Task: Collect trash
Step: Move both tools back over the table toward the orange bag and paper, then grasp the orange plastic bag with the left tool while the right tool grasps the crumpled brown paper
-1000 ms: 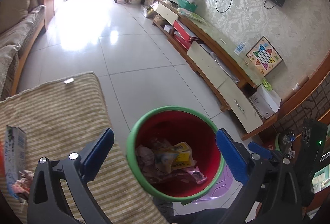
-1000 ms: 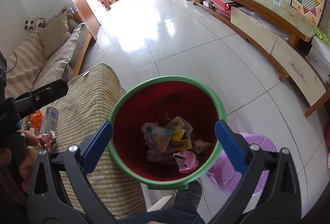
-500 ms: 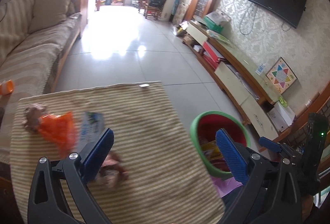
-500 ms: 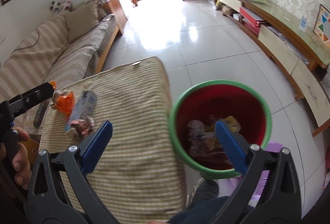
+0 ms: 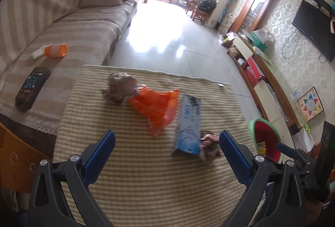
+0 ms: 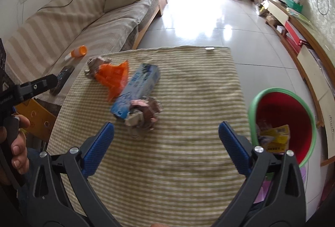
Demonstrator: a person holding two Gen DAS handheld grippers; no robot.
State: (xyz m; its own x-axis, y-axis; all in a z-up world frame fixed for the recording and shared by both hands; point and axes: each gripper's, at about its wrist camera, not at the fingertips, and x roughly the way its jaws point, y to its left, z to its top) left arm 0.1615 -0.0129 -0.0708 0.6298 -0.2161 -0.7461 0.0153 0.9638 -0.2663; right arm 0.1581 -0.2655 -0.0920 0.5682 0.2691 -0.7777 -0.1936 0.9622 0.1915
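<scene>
Left gripper [image 5: 167, 143]: jaws wide apart, nothing between the blue pads; held above the near part of the striped cloth.
Right gripper [image 6: 166, 130]: jaws wide apart, empty; held above the near edge of the cloth, the bin just right of its right finger.
Bench [image 6: 188, 89]: covered by a green-and-cream striped cloth; carries four pieces of trash, all in its left half.
Blue carton [image 5: 188, 122]: flat box lying on its side, long axis running from near to far; touches the orange bag at its left and the near wad at its near end.
Orange bag [image 5: 156, 104]: crumpled plastic, between the carton and the far wad, touching both.
Far wad [image 5: 119, 87]: brownish crumpled wrapper at the far-left end of the cluster.
Near wad [image 6: 144, 114]: brown and pink crumpled wrapper against the carton's near end; the piece nearest both grippers.
Bin [image 6: 282, 120]: red bucket with a green rim, on the floor just right of the bench; already holds yellow and pale wrappers.
Hand [image 6: 15, 143]: at the left edge of the right wrist view, wrapped around the left gripper's handle.
Sofa [image 5: 62, 24]: left of the bench, striped cover; an orange-capped container [image 5: 56, 50] and a dark remote-like device [image 5: 32, 85] lie on it.
</scene>
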